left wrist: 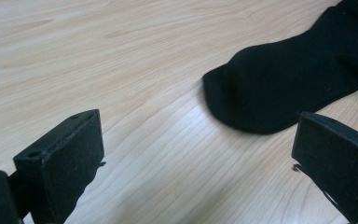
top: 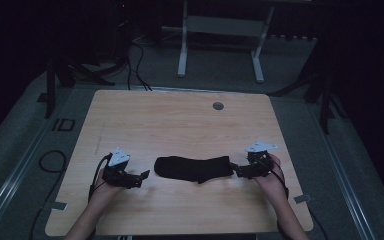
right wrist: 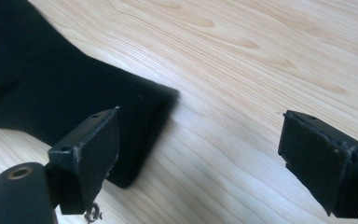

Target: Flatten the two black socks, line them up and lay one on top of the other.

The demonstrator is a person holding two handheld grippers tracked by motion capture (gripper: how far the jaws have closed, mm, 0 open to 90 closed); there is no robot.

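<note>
A black sock (top: 192, 168) lies flat and stretched sideways near the front middle of the wooden table (top: 180, 125). My left gripper (top: 141, 176) rests just left of the sock's toe end, jaws open and empty. In the left gripper view the toe (left wrist: 270, 88) lies ahead and to the right of the gripper (left wrist: 198, 158). My right gripper (top: 236, 170) sits at the sock's cuff end, open. In the right gripper view the cuff (right wrist: 74, 102) lies beside and under the left jaw of the gripper (right wrist: 200, 154), with bare wood between the jaws.
A round grey grommet (top: 218, 106) sits near the table's far edge. Beyond the table stand a white desk frame (top: 220, 45) and dark cables (top: 135, 65) on a grey floor. A cable loop (top: 52, 161) lies left of the table.
</note>
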